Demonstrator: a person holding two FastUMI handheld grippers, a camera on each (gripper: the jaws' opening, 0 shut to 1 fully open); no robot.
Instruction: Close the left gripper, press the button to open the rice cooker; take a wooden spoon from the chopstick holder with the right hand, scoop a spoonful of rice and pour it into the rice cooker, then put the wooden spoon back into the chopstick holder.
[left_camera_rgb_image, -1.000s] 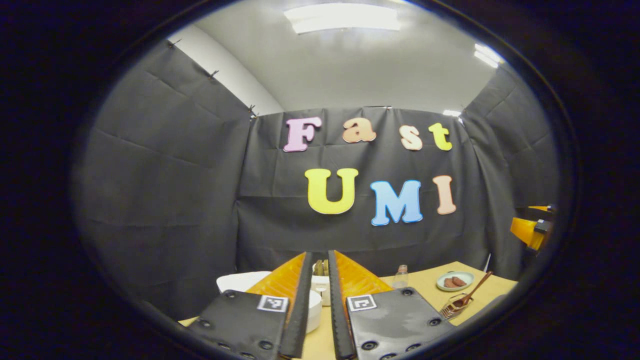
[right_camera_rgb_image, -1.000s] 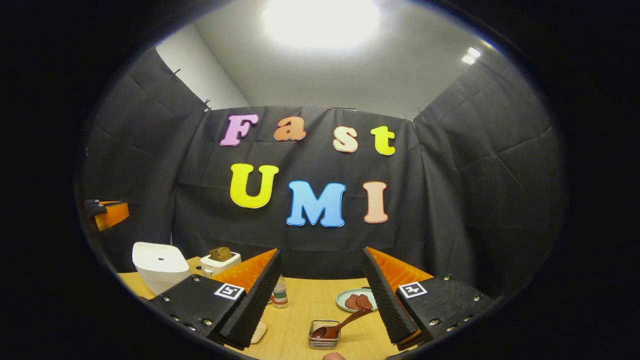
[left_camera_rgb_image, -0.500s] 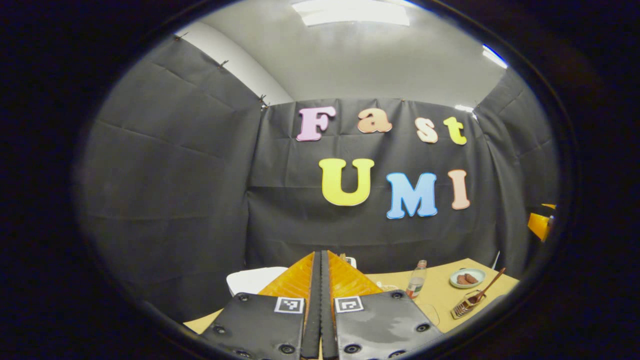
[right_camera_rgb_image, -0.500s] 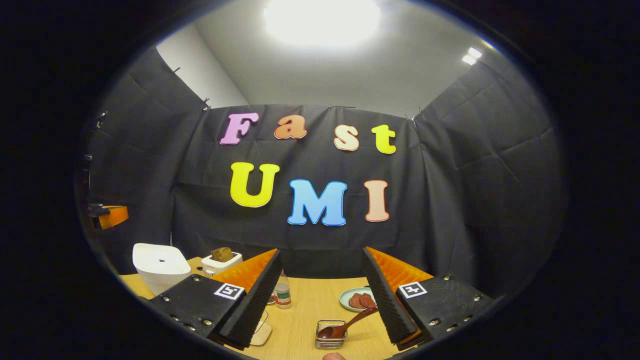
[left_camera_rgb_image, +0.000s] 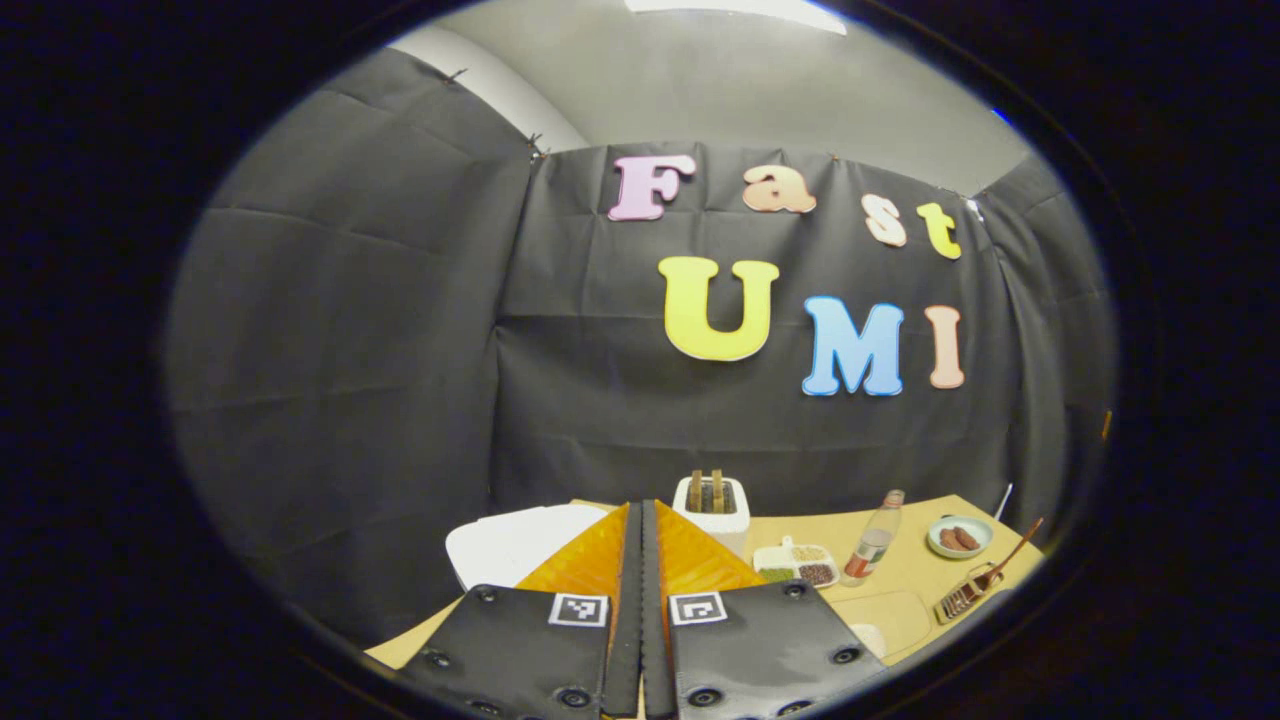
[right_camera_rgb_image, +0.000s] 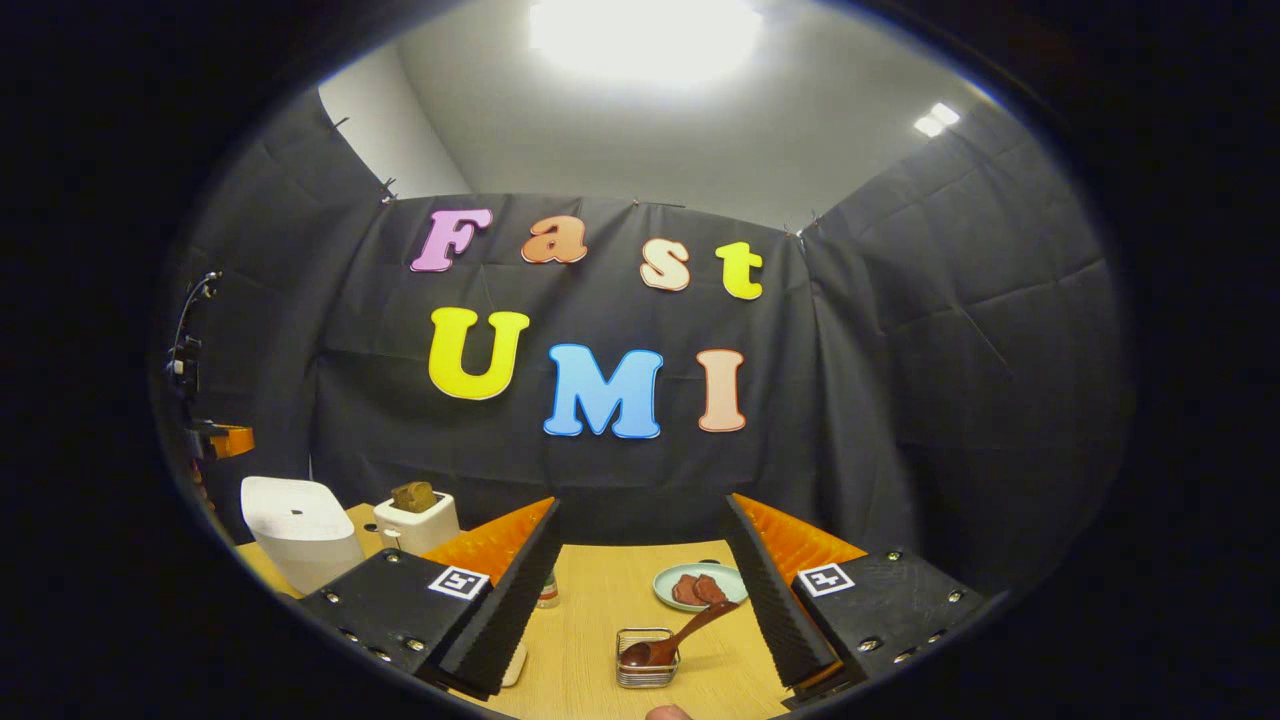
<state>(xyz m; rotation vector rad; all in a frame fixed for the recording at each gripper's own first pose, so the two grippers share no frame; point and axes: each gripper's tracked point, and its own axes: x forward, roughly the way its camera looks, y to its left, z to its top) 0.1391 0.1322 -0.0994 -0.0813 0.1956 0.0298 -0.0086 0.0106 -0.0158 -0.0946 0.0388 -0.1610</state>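
**Left claw pressed together, right claw spread, spoon in its holder**

There are two claws. In the left gripper view the left claw (left_camera_rgb_image: 640, 520) has its fingers pressed flat against each other, with nothing between them. In the right gripper view the right claw (right_camera_rgb_image: 640, 520) is spread wide and holds nothing.

On the bench (right_camera_rgb_image: 600, 600) I count one white rice cooker (right_camera_rgb_image: 298, 528) with its lid down, at the left side. Just beside it stands one white toaster (right_camera_rgb_image: 415, 520) with brown bread in it. There is one small bottle (left_camera_rgb_image: 872, 545), one white divided dish (left_camera_rgb_image: 795, 565) with grains in its compartments, and one pale green plate (right_camera_rgb_image: 690, 588) with brownish pieces; their exact number is hard to tell. One wire chopstick holder (right_camera_rgb_image: 645, 668) stands near the front edge, and one wooden spoon (right_camera_rgb_image: 680, 640) leans in it, bowl down, handle pointing toward the plate.

The bench is light wood. Black cloth makes the booth walls, and a bright ceiling lamp (right_camera_rgb_image: 645, 30) shines above.
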